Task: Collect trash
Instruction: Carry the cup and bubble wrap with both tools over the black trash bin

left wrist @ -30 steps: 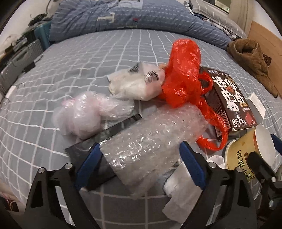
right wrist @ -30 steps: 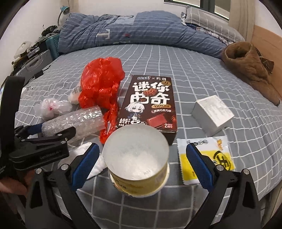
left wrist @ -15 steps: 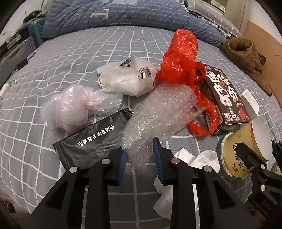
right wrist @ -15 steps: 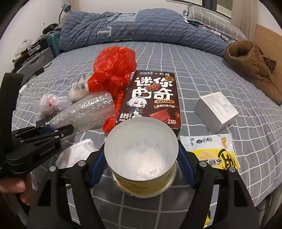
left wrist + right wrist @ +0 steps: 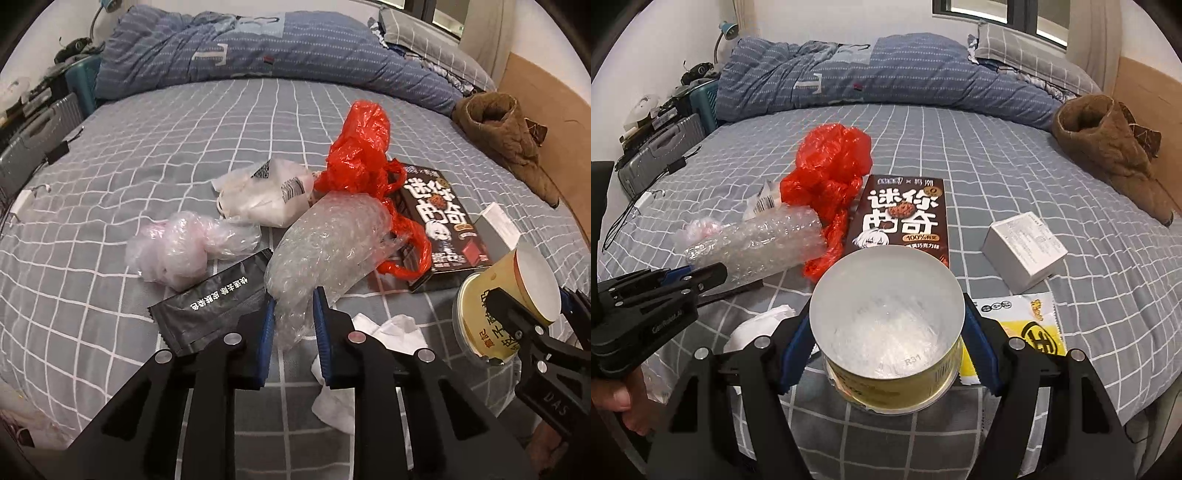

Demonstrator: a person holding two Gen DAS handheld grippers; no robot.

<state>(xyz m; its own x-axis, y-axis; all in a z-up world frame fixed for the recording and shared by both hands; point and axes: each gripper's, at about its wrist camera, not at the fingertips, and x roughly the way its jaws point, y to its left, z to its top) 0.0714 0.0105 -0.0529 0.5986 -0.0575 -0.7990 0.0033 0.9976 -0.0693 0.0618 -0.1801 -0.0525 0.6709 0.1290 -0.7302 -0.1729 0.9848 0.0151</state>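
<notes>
Trash lies scattered on a grey checked bed sheet [image 5: 147, 155]. My left gripper [image 5: 293, 301] is closing its jaws on the near end of a clear bubble wrap roll [image 5: 328, 240], and the blue pads press into it. The roll is lifted slightly and also shows in the right wrist view as bubble wrap [image 5: 768, 240], beside the left gripper [image 5: 701, 275]. My right gripper [image 5: 888, 314] is shut around a yellow paper cup [image 5: 894, 384] with a white inside, held off the sheet. In the left wrist view this cup [image 5: 498, 306] appears at the far right.
A red plastic bag [image 5: 364, 147], a dark chocolate box [image 5: 439, 218], a white parcel bag [image 5: 266, 195], a pinkish clear bag [image 5: 177, 247], a black sachet [image 5: 210, 310] and tissues [image 5: 373, 354] surround the roll. A white box [image 5: 1023, 251], a yellow sachet [image 5: 1034, 332] and a brown garment [image 5: 1108, 147] lie to the right.
Both grippers went from wide open to closed, the left on the bubble wrap and the right on the cup. Both have since risen a little with their loads.
</notes>
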